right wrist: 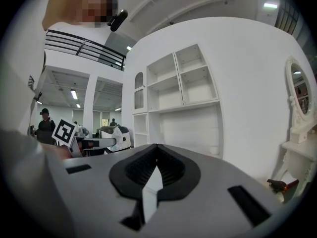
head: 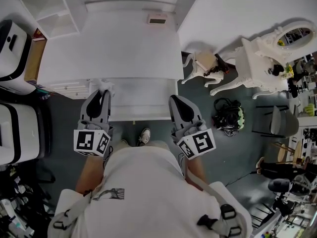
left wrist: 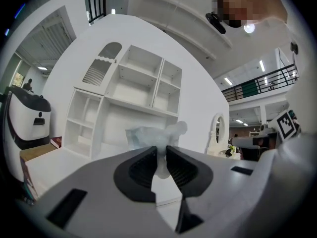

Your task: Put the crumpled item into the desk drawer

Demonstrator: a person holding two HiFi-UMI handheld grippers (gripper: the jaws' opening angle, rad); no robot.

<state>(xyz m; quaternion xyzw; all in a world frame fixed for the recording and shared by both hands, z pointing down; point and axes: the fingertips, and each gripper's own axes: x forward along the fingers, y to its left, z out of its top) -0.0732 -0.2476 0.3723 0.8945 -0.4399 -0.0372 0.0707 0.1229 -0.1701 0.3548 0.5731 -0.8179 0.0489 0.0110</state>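
Observation:
A pale crumpled item (left wrist: 153, 135) sticks up from between the pads of my left gripper (left wrist: 162, 150), which is shut on it. In the head view the left gripper (head: 100, 89) hovers at the front left corner of the white desk (head: 109, 43), with the crumpled item (head: 104, 85) at its tip. A white drawer (head: 141, 108) stands pulled out from the desk's front edge, between the two grippers. My right gripper (head: 174, 99) is at the drawer's right side. In its own view the right gripper (right wrist: 156, 148) is shut, tips together and nothing between them.
A white shelf hutch (head: 49, 9) stands at the back of the desk, and a small box (head: 157, 19) lies on the top. A white and black machine (head: 12, 48) is at the left. To the right are a white vanity (head: 267, 53), a small side table (head: 203, 63) and a cable bundle (head: 228, 115).

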